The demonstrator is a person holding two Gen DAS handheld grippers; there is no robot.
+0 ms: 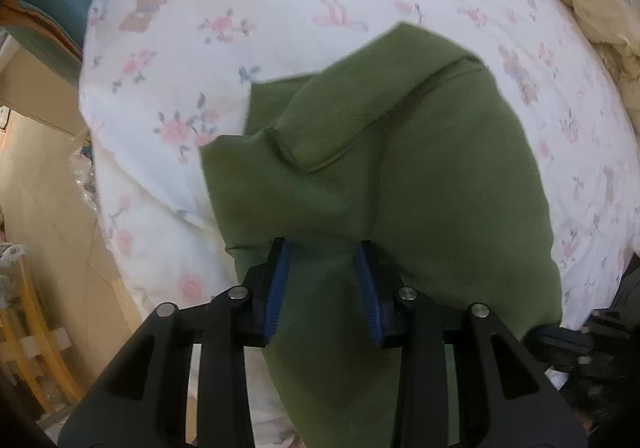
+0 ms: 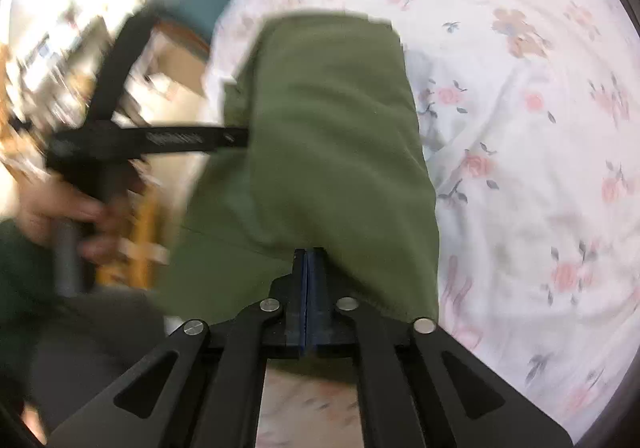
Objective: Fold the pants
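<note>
In my left wrist view, the left gripper (image 1: 323, 248) straddles a bunched fold of the green pants (image 1: 400, 176), blue pads apart; I cannot tell whether they press. The pants run up-frame from it over the floral bedsheet (image 1: 240, 28). In the right view, the right gripper (image 2: 309, 260) is clamped shut on the pants' near edge. The hem beneath stays hidden; the far left is blurred.
</note>
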